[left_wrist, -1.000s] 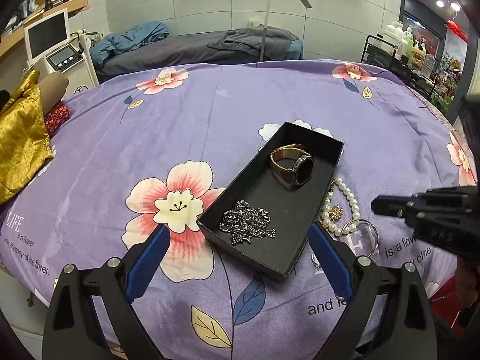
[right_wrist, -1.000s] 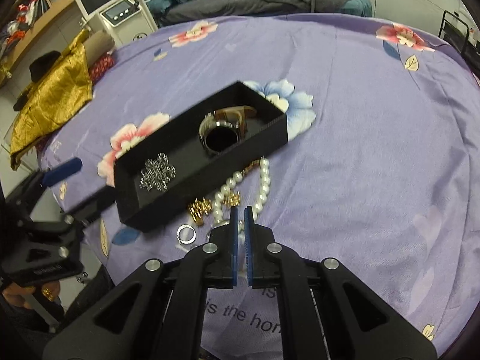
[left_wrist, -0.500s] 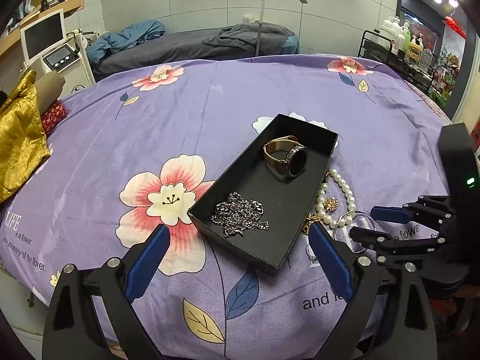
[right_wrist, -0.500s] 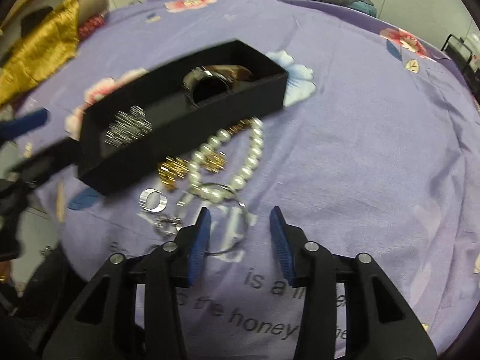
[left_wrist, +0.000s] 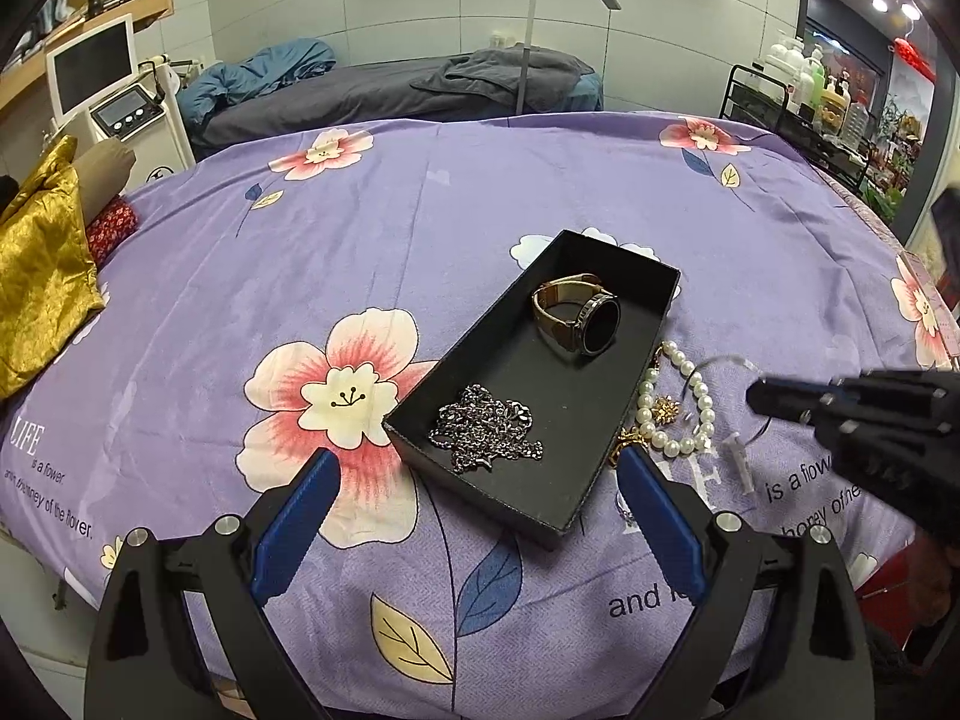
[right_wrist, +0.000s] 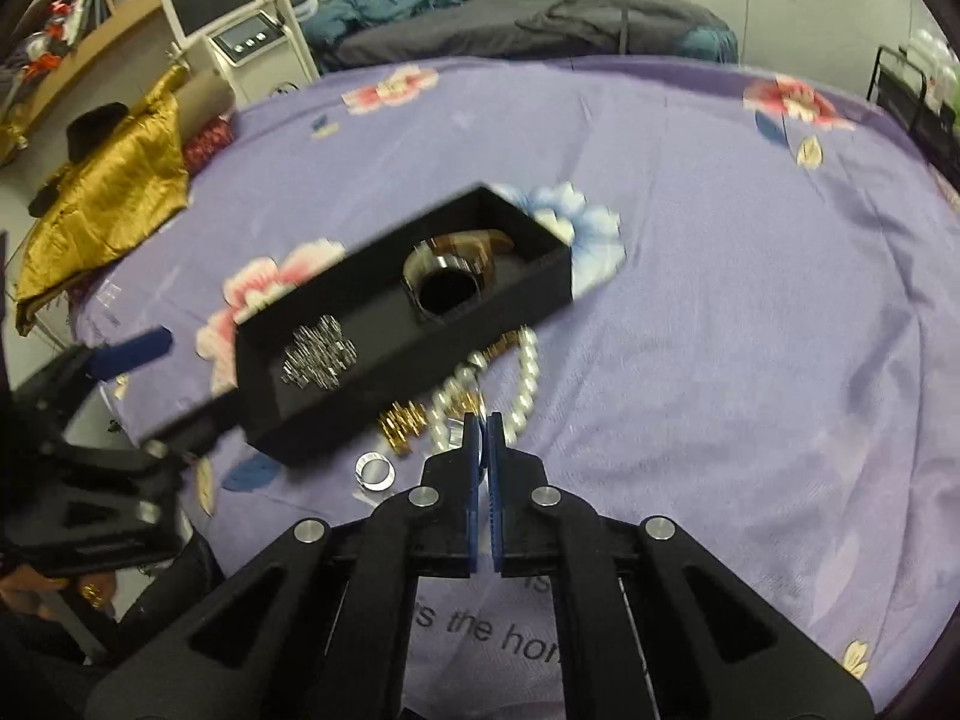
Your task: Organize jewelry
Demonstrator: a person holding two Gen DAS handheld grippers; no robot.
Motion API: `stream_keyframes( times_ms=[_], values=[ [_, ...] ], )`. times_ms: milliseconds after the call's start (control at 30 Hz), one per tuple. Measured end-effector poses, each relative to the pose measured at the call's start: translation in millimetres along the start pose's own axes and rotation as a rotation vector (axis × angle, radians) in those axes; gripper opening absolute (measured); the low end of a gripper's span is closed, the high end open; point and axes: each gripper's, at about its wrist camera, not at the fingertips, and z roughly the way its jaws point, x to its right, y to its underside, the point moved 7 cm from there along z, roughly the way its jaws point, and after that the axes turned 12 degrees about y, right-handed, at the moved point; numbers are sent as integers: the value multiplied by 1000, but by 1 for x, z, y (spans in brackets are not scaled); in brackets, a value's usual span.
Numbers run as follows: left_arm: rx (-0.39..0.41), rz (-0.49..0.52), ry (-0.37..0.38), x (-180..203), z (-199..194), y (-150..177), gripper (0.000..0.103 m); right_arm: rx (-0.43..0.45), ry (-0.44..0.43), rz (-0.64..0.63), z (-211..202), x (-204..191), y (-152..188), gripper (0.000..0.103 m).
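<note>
A black open box [left_wrist: 606, 396] lies on the purple flowered bedspread and holds a gold-strapped watch [left_wrist: 576, 315] and a silver chain [left_wrist: 486, 429]. Right of the box lie a pearl bracelet [left_wrist: 678, 402] and gold pieces [right_wrist: 402, 426], with a silver ring [right_wrist: 375, 471] near them. My right gripper [right_wrist: 485, 420] is shut on a thin clear bangle [left_wrist: 723, 360], which arcs up from its tip [left_wrist: 759, 393] just above the pearls. My left gripper [left_wrist: 474, 498] stands open and empty, its fingers to either side of the box's near end.
Gold fabric [left_wrist: 36, 276] and a red pouch lie at the bed's left edge. A machine with a screen [left_wrist: 96, 72], a grey couch with blankets and a lamp stand behind. A black trolley of bottles [left_wrist: 798, 102] is at the back right.
My right gripper was shut, then opened low around the clear bangle, and is now shut on it and a little higher. The left gripper has stayed where it was.
</note>
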Motion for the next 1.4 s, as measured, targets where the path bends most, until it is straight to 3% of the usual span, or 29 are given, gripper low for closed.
stream_keyframes(
  times_ms=[267, 533, 633, 733, 800, 833, 1100, 1267, 1400],
  values=[
    [6, 3, -4, -2, -1, -3, 91, 82, -67, -21, -23, -27, -42, 3],
    [16, 9, -29, -10, 0, -11, 91, 72, -189, 23, -5, -52, -76, 4],
    [12, 31, -59, -12, 2, -11, 93, 26, -155, 32, 15, -51, -71, 6],
    [7, 28, -61, -14, 3, -9, 93, -5, -109, 54, 26, -40, -59, 28],
    [4, 23, -61, -15, 4, -8, 94, 10, -54, 75, 26, -25, -50, 50],
    [2, 22, -63, -15, 4, -7, 94, 11, -32, 79, 26, -18, -46, 54],
    [25, 16, -15, -3, -5, 1, 94, -55, 84, 11, 31, 11, -3, 56],
    [2, 130, 86, 39, -4, 17, 92, -71, 124, -15, 35, 19, 18, 56],
    [-54, 209, 189, 73, 6, 35, 74, -96, 122, 24, 37, 28, 25, 56]
  ],
)
